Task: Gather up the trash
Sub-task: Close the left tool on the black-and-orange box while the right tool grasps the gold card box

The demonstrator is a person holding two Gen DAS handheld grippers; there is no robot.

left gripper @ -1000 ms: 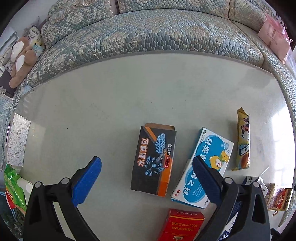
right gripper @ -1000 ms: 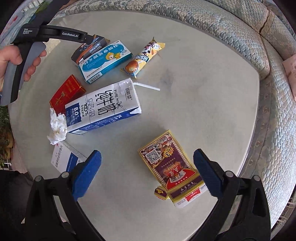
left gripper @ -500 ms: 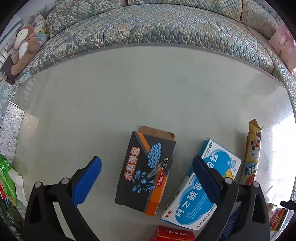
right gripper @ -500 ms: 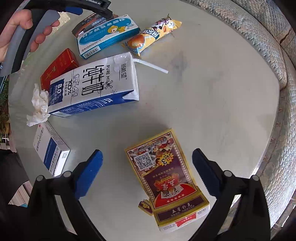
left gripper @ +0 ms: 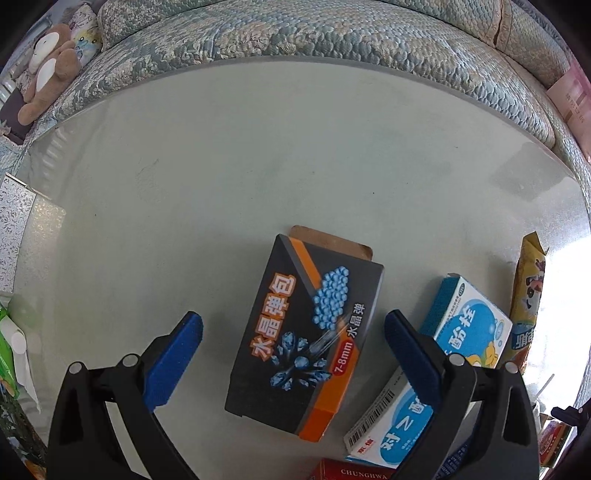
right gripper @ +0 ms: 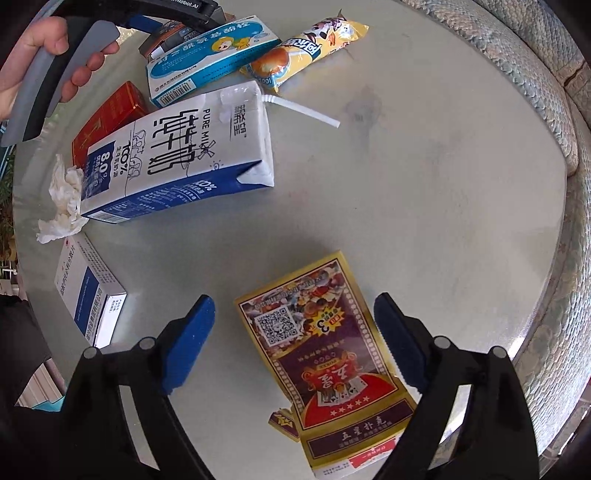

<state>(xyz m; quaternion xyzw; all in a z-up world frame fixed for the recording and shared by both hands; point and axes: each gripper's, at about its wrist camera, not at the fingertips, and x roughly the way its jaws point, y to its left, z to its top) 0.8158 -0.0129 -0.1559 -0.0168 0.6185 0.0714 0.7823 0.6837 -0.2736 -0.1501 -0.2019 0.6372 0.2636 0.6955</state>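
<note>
Trash lies on a round pale table [left gripper: 258, 155]. My left gripper [left gripper: 293, 325] is open, its blue pads on either side of a black and orange box [left gripper: 303, 339] that lies flat, not touching it. My right gripper [right gripper: 294, 310] is open over a gold and red playing-card box [right gripper: 325, 354], pads on either side, not touching. A blue and white medicine box [left gripper: 443, 373] lies right of the black box and also shows in the right wrist view [right gripper: 210, 55].
A milk carton [right gripper: 177, 151] with a straw, a crumpled tissue [right gripper: 62, 203], a red cigarette pack [right gripper: 107, 118], a white and blue box [right gripper: 88, 291] and a yellow snack wrapper [right gripper: 306, 48] lie on the table. A quilted sofa [left gripper: 295, 33] curves around the table.
Both grippers have lowered and moved forward. The black box now sits between the left pads and the card box between the right pads. Both stay open.
</note>
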